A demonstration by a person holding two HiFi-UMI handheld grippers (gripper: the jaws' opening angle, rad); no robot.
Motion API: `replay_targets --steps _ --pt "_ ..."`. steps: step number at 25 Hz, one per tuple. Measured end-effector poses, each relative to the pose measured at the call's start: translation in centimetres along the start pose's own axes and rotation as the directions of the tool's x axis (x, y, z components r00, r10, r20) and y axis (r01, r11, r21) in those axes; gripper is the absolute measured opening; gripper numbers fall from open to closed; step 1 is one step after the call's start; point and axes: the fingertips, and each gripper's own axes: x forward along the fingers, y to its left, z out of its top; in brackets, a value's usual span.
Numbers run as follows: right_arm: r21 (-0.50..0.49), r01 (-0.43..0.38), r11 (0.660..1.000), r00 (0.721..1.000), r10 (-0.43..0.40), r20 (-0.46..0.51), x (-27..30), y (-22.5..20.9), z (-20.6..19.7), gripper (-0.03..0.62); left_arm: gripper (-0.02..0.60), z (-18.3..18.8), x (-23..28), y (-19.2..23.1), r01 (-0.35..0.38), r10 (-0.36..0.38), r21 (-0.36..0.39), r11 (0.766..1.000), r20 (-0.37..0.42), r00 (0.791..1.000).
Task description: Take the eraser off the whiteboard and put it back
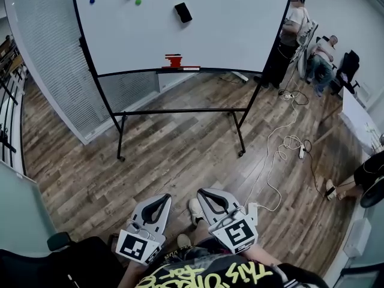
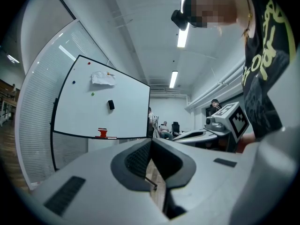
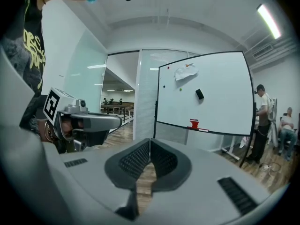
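Whiteboard [image 1: 240, 23] bearing eraser [image 1: 183, 12], left gripper [image 1: 162, 197] closed, right gripper [image 1: 206, 192] closed

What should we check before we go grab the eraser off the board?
1. Eraser on the whiteboard: ok, sticking to it.
2. Left tongs empty: ok, nothing between them.
3. Right tongs empty: ok, nothing between them.
4. Tongs open for grabbing: not ok, both are shut.
5. Tongs close to the eraser: not ok, far back from the board.
6. Way to the board: ok, bare floor ahead; cable lies off to the right.
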Motion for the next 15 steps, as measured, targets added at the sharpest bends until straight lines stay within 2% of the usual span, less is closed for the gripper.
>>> replay_targets --steps 5,15 --pt "-0.015 -0.026 1.000 0.999 0.026 0.018 2.4 -1.6 0.9 0.011 0.008 0.5 2.0 2.4 -0.023 0.023 0.013 1.000 0.014 1.000" --pt "-0.006 -0.026 1.000 0.998 0.026 0.052 6.7 -7.4 1.5 0.011 0.007 0.9 7.4 6.3 -0.041 0.040 0.029 0.999 0.023 0.999"
